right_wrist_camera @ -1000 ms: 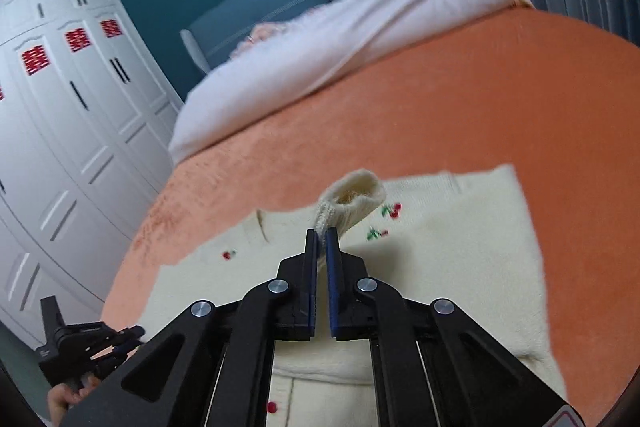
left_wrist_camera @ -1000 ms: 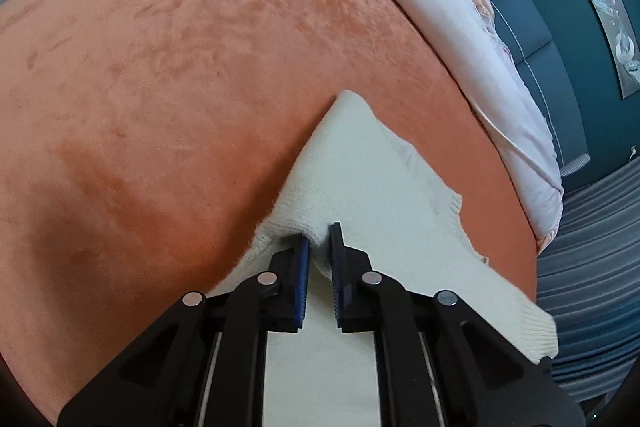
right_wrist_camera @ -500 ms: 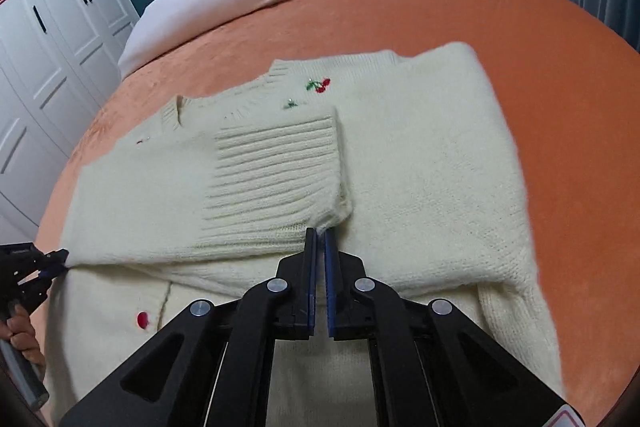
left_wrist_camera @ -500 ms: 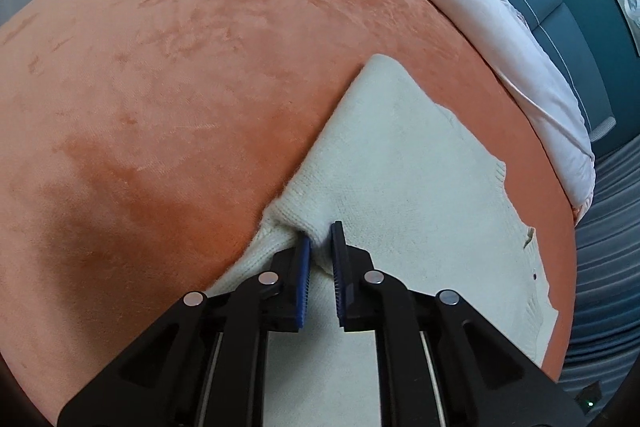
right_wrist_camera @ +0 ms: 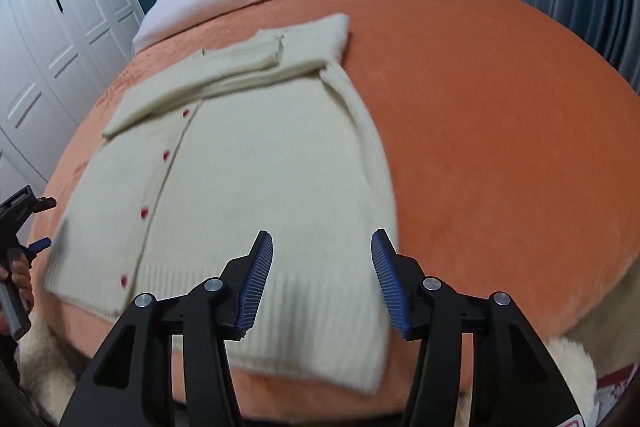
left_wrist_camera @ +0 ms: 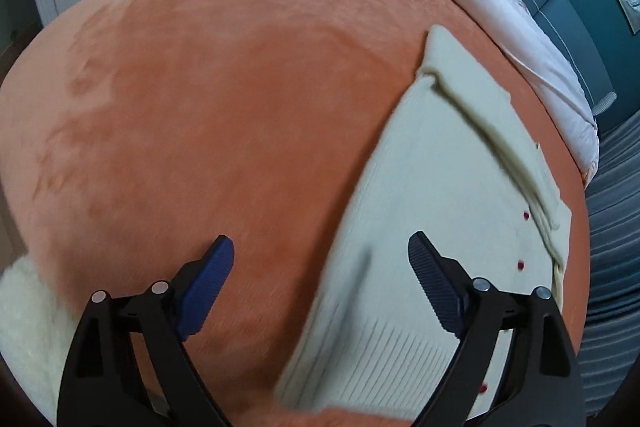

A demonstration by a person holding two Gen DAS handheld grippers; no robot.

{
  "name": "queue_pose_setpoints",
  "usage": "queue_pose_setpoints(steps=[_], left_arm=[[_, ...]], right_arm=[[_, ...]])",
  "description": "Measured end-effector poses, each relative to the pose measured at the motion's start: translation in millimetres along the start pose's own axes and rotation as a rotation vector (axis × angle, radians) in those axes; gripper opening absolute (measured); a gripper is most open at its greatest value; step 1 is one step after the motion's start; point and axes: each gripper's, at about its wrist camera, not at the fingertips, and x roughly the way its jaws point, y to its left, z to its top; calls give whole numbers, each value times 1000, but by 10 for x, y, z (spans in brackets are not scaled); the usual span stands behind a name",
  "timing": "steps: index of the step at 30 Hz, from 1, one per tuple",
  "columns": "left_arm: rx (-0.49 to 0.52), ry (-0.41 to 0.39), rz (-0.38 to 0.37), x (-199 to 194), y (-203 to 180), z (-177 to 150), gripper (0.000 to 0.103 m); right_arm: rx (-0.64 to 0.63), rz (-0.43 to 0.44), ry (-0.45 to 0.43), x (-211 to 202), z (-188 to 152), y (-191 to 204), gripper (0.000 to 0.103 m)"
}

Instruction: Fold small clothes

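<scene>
your cream cardigan (right_wrist_camera: 256, 163) lies flat on the orange bed cover (right_wrist_camera: 500, 131), button placket up, with both sleeves already laid across the chest at about 11 o'clock in the right wrist view. your right gripper (right_wrist_camera: 322, 275) hangs over the ribbed hem (right_wrist_camera: 304, 331) at 6 o'clock with its fingers spread wide and nothing between them. your left gripper (left_wrist_camera: 320, 287) is just as wide open and empty; in its own view the left finger sits over bare cover and the right one over the knit, so it straddles the cardigan's side edge.

here is what could bite you. if you close on the hem with only the top layer between the pads, the front panel lifts alone and the back stays on the bed, so the fold comes out skewed. the knit is soft and stretchy, so one side pulled ahead of the other will likely drag the hem crooked. lift too fast and the folded sleeves (right_wrist_camera: 236, 61) may slide off the chest and undo themselves. the plush cover likely grips the wool, so dragging rather than lifting could bunch the body. the hem also sits near the bed's edge, where it could slip over.
</scene>
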Motion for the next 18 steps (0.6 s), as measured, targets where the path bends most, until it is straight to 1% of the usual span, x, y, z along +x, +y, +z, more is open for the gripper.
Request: queue_pose_setpoints(steps=[1, 2, 4, 5, 6, 8, 10, 12, 13, 14, 15, 16, 17, 18], left_arm=[[-15, 22, -15, -22, 78, -113, 87], [-23, 26, -23, -49, 119, -203, 87], [-14, 8, -27, -115, 115, -320, 90], [-13, 8, -35, -121, 93, -357, 91], [-16, 15, -45, -94, 71, -376, 92], [-19, 20, -42, -41, 25, -402, 95], [7, 10, -32, -3, -35, -421, 95], [34, 17, -20, 21, -93, -417, 94], [44, 19, -31, 23, -118, -413, 86], [54, 29, -40, 27, -146, -406, 71], [66, 45, -56, 29, -176, -397, 62], [78, 59, -73, 23, -203, -387, 38], [83, 80, -89, 26, -217, -375, 17], [81, 97, -93, 7, -222, -368, 12]], right_arm=[[12, -1, 19, -34, -113, -48, 54], [29, 1, 39, -48, -204, -89, 54], [65, 31, 71, -38, -278, -125, 56], [73, 46, 76, -39, -287, -126, 61], [76, 51, 76, -36, -294, -128, 63], [103, 65, 87, 48, -259, -138, 64], [157, 109, 107, 158, -237, -170, 64], [206, 151, 123, 246, -238, -181, 64], [226, 159, 123, 287, -230, -180, 64], [235, 162, 113, 280, -241, -173, 59], [235, 171, 100, 276, -226, -159, 51], [232, 181, 100, 282, -205, -138, 24], [233, 187, 103, 271, -193, -126, 9], [234, 194, 87, 228, -172, -117, 9]])
